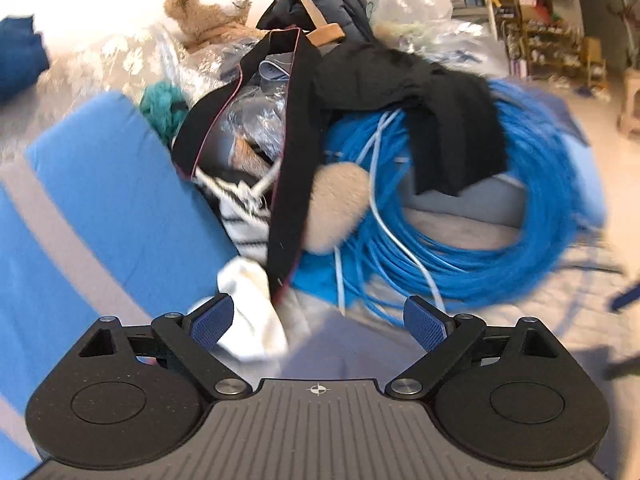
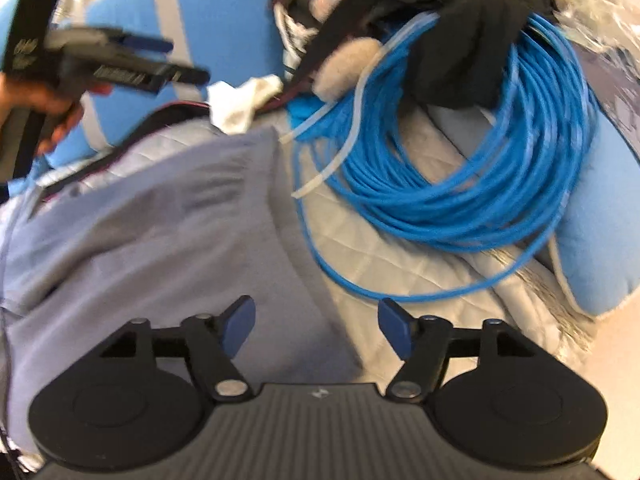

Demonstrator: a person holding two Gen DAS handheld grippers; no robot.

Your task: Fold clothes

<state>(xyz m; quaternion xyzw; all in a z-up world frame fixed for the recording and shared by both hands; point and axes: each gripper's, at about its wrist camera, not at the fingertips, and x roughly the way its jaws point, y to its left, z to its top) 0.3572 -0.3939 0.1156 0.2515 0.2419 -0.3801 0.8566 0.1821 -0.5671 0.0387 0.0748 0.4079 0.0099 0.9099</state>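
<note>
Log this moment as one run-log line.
left tool: open, empty | right tool: open, empty, above grey garment | garment: lying on quilt | blue cable coil: beside garment

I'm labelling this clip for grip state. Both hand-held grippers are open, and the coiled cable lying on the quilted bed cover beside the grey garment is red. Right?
Not quite. The coiled cable is bright blue, not red, as the right wrist view shows. The rest holds: the left hand-held gripper and right hand-held gripper are both open, and the cable lies on the quilted bed cover beside the grey garment.
</note>
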